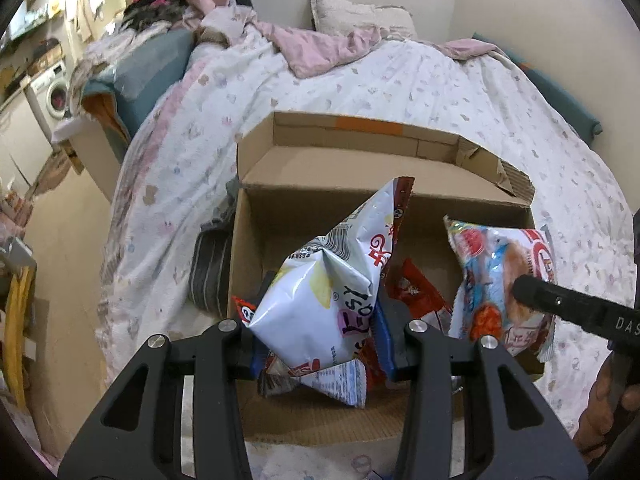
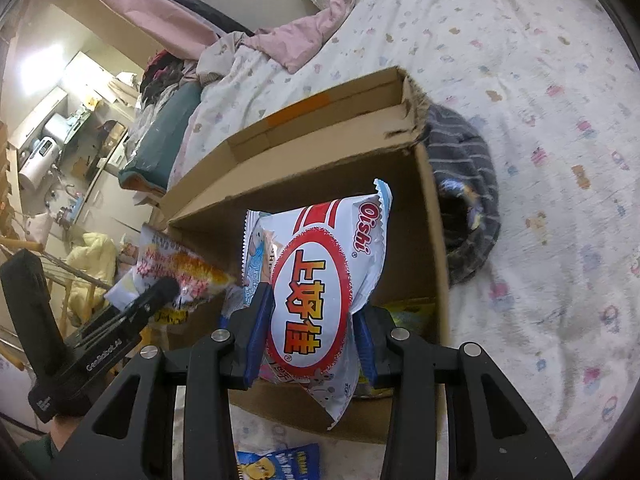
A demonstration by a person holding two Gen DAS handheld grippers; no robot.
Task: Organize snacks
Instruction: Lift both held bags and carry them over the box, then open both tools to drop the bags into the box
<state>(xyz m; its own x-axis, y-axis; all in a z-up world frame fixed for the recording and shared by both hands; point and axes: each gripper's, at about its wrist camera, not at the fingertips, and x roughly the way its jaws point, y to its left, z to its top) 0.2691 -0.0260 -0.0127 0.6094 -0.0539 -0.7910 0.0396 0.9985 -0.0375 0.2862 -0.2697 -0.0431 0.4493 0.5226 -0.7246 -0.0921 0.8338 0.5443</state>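
Note:
An open cardboard box [image 1: 360, 168] stands on the bed; it also shows in the right wrist view [image 2: 320, 148]. My left gripper [image 1: 320, 344] is shut on a white chip bag [image 1: 320, 296], held above the box's near part. My right gripper [image 2: 312, 344] is shut on a white and red Oishi bag [image 2: 316, 296], held over the box; that bag shows at the right in the left wrist view [image 1: 500, 280]. Red snack packs [image 1: 420, 296] lie inside the box. The left gripper with its bag [image 2: 176, 272] shows at the left in the right wrist view.
The bed has a white patterned quilt [image 1: 400, 80] and a pink blanket [image 1: 320, 48]. A grey striped garment [image 2: 468, 184] lies against the box's side. A blue snack pack [image 2: 280, 460] lies on the quilt in front of the box. A washing machine [image 1: 52, 92] stands far left.

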